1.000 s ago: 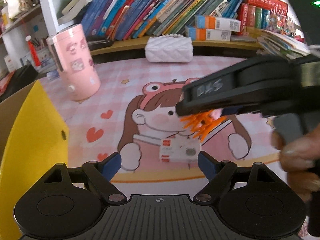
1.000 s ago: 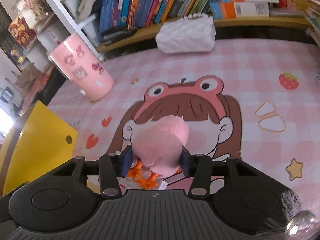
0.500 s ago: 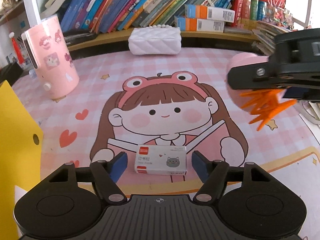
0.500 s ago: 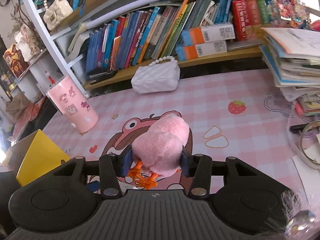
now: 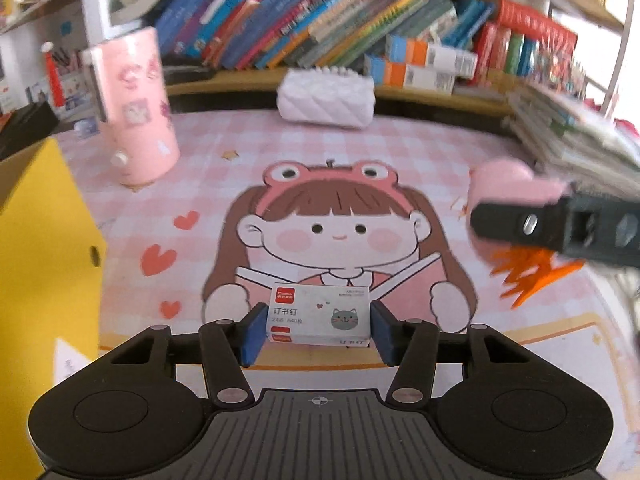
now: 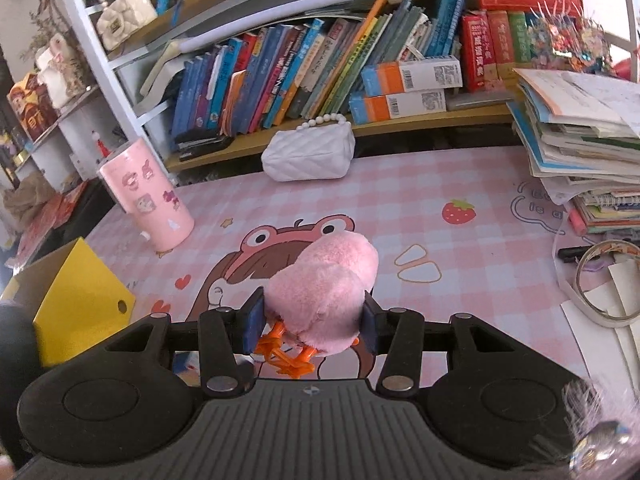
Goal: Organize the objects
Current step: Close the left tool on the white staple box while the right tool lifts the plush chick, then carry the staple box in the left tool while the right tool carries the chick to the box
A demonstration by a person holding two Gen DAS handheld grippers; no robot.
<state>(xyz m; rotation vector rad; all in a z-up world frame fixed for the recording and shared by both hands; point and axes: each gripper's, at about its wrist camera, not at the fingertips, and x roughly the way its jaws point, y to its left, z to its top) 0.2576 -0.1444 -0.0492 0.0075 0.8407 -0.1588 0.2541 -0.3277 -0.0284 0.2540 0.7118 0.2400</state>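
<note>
In the left wrist view, the left gripper (image 5: 319,330) sits at six o'clock with a small staple box (image 5: 319,315) between its blue pads; its jaws have just been closing in, and the pads now look to touch both short ends of the box, which seems to rest on the pink cartoon desk mat (image 5: 400,152). At three o'clock the right gripper (image 5: 516,222), seen from the side, carries a pink plush chick (image 5: 506,182) with orange feet hanging below it, off the mat. A pink tumbler (image 5: 134,108) stands at ten o'clock, a white quilted purse (image 5: 326,98) at twelve o'clock against the bookshelf, and a yellow box (image 5: 44,248) fills nine o'clock. In the right wrist view, the right gripper (image 6: 311,322) is clamped narrow on the plush chick (image 6: 326,296), which bulges above the pads at the centre, held clear of the mat. The yellow box (image 6: 76,292) lies at eight o'clock, the tumbler (image 6: 148,196) at ten, the purse (image 6: 310,154) at twelve, and a leaning stack of books (image 6: 580,148) at two o'clock. As for progress, I judge the tidying to be midway at best: both loose items are in hand, neither has yet been put anywhere, and the yellow box looks the likely destination, though that is a guess.
</note>
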